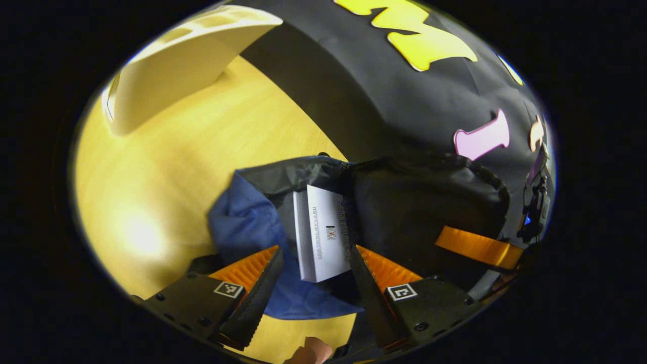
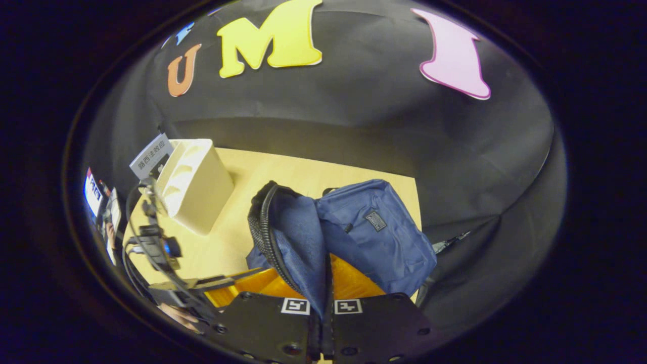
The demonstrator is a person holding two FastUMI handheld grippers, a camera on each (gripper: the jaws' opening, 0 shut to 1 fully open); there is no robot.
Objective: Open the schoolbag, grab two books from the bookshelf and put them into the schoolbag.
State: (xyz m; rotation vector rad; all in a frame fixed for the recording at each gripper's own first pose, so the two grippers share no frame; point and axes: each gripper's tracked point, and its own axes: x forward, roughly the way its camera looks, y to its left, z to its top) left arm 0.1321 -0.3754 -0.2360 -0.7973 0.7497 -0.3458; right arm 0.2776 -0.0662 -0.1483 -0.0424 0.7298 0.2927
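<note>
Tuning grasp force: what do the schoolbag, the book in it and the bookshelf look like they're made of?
Schoolbag: soft woven fabric, likely nylon or polyester; matte blue, it creases and folds where the right tongs pinch its flap.
Book: paper, with a smooth white cover and a visible page block.
Bookshelf: looks like rigid moulded plastic; cream, smooth, rounded edges. Painted wood can't be ruled out.

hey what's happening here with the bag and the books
A person is packing a blue schoolbag on a wooden table with two handheld claws. The right claw is shut on the bag's flap, holding the opening up. The left claw is open at the mouth of the bag, where a white book sits partly inside. The cream bookshelf stands behind, with another book beside it.
</note>
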